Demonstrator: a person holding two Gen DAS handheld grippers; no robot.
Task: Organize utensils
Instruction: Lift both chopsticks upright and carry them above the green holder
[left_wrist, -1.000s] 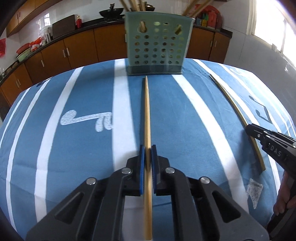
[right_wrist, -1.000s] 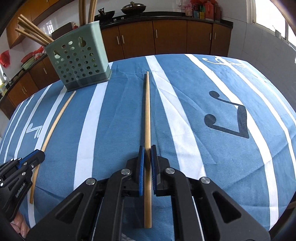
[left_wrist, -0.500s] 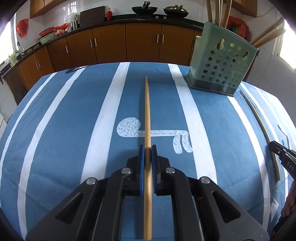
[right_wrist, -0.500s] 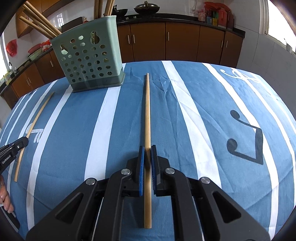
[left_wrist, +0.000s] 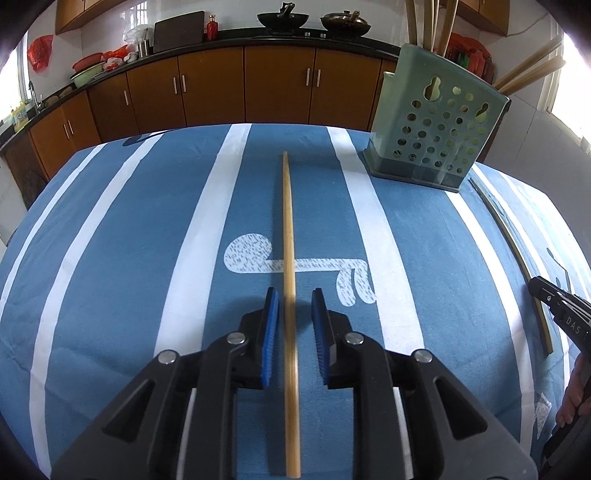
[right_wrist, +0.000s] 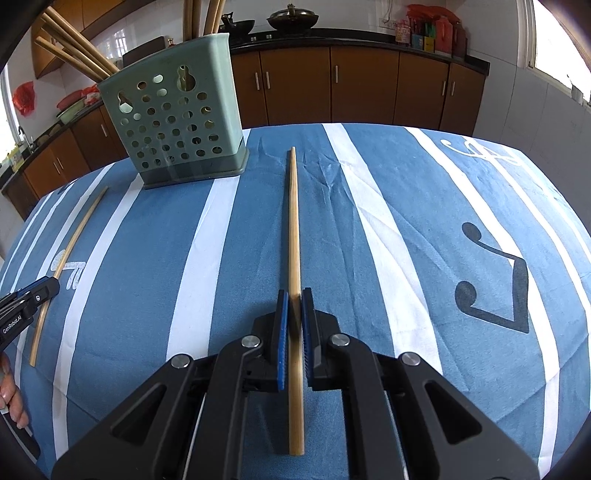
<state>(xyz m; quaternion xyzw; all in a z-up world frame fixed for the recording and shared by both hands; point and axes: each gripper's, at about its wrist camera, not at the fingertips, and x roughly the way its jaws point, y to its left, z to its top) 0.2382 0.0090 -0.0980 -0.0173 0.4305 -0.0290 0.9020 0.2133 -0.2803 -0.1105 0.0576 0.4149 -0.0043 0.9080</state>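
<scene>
A green perforated utensil holder (left_wrist: 436, 125) stands at the back of the table with several chopsticks in it; it also shows in the right wrist view (right_wrist: 177, 122). My left gripper (left_wrist: 293, 295) is open, its blue pads apart on either side of a bamboo chopstick (left_wrist: 288, 229) that is blurred near the pads. My right gripper (right_wrist: 293, 295) is shut on another bamboo chopstick (right_wrist: 293, 214), which points forward. The right view shows the left gripper's tip (right_wrist: 33, 295) over the left chopstick (right_wrist: 70, 251).
The table has a blue cloth with white stripes and note prints (right_wrist: 491, 280). The right gripper's tip (left_wrist: 554, 306) shows at the right edge of the left view, next to its chopstick (left_wrist: 517, 254). Brown kitchen cabinets (left_wrist: 280, 85) stand behind.
My left gripper has opened and let go of its chopstick. The right gripper has stayed shut on its chopstick and moved a little closer to the holder.
</scene>
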